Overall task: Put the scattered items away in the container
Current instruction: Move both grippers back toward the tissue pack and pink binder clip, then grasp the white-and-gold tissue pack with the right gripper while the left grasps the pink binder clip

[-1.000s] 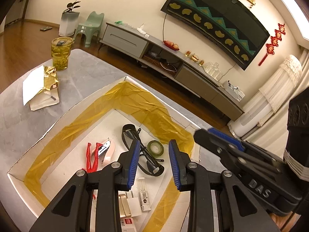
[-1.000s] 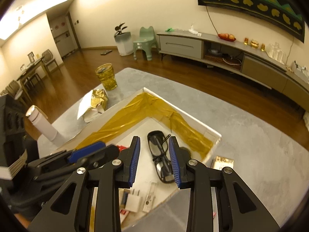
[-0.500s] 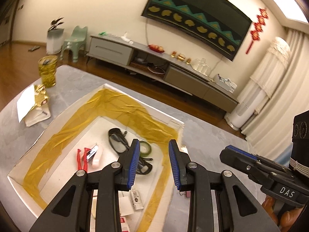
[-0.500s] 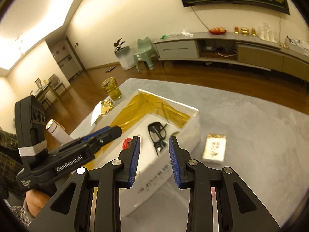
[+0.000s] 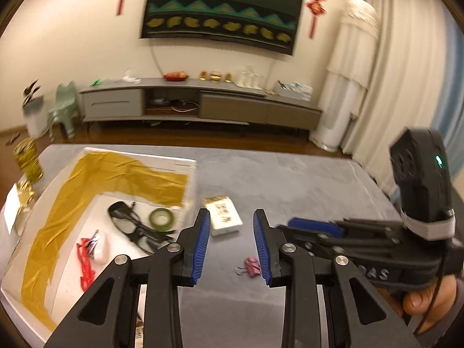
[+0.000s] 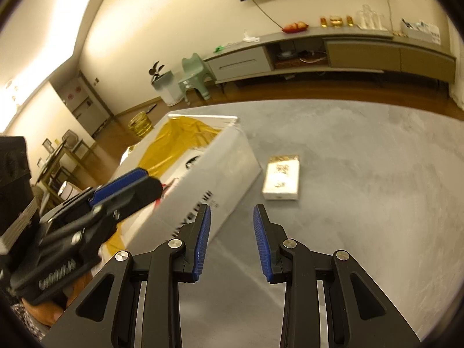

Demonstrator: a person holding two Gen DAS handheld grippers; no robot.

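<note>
Both tools released, empty, over grey worktop (image 5: 290,179) beside box.

L tool (image 5: 229,243): pads apart, nothing btwn; pink clip (image 5: 251,266) on worktop just below R pad. R tool (image 6: 230,239): pads apart, empty. White pack (image 6: 281,181) w/ gold end lies flat on worktop, just outside box (image 6: 208,174). In box: glasses (image 5: 130,223), green tape roll (image 5: 162,217), red item (image 5: 84,261).

box (image 6: 203,179) interior mostly hidden, box print (image 6: 200,211) blurred
</note>
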